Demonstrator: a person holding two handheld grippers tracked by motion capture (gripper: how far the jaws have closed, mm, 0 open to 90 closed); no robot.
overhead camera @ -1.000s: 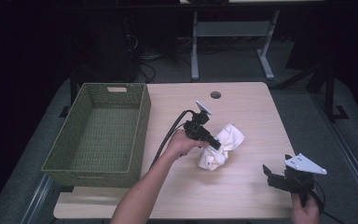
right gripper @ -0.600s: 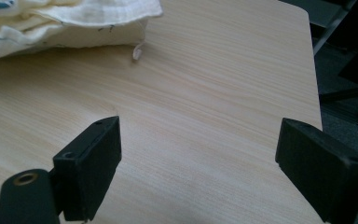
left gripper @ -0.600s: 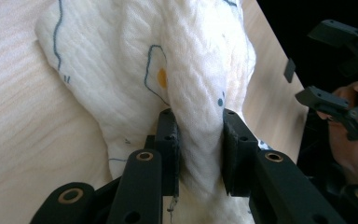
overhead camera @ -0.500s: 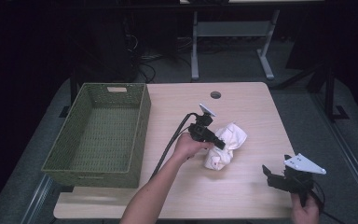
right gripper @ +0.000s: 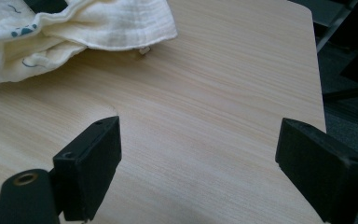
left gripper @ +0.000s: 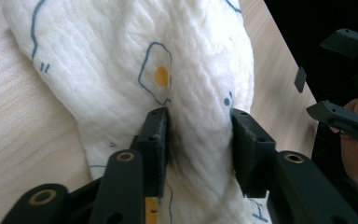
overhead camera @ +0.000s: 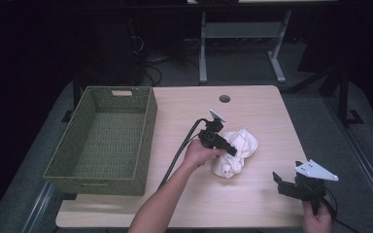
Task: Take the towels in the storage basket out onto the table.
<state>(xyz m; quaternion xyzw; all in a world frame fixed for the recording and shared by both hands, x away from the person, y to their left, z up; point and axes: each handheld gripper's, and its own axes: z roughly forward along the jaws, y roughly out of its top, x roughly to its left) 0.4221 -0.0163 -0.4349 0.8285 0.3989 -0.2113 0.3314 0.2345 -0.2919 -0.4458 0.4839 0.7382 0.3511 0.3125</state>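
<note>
A crumpled white cloth (overhead camera: 240, 145) with small printed drawings lies right of the table's middle. My left gripper (overhead camera: 229, 149) reaches into it from the left, held by a hand. In the left gripper view the gripper (left gripper: 199, 135) has its jaws pressed on either side of a raised fold of the cloth (left gripper: 121, 60), pinching it. My right gripper (overhead camera: 284, 183) hovers at the table's front right corner, apart from the cloth. In the right gripper view this gripper (right gripper: 198, 163) is wide open over bare wood, with the cloth's edge (right gripper: 51, 23) at the upper left.
A green woven basket (overhead camera: 145, 141) stands on the left part of the light wooden table (overhead camera: 262, 107). A round cable hole (overhead camera: 224, 98) sits near the far edge. Beyond the table, a desk frame (overhead camera: 203, 43) stands on the dark floor.
My left gripper has slid a little to the right onto the cloth and its jaws now pinch a fold. The right gripper has stayed in place.
</note>
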